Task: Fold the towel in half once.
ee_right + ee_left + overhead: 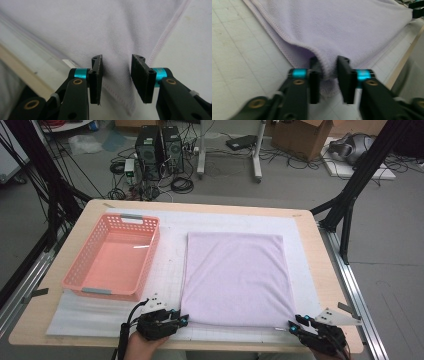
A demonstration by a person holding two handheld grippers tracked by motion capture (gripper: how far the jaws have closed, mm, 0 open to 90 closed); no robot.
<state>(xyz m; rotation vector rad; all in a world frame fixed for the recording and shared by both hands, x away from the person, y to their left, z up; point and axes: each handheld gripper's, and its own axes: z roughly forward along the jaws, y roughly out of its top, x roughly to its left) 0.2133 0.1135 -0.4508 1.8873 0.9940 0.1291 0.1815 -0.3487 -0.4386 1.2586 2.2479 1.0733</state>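
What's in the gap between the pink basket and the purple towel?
Nothing; the high view shows only bare white mat between the pink basket and the purple towel.

Cut off by the bottom edge of the high view: both forearms, part of the left gripper (184, 320) and part of the right gripper (294, 324). Hidden under the lavender towel (235, 277): a broad patch of the white mat (170, 265). Blurred along the towel's far stretch in the left gripper view. Cropped on all sides in the right gripper view. Unclear in that view whether the corner between the jaws is touched by either pad. Unreadable among the floor clutter beyond the table (305, 227): small cables and boxes.
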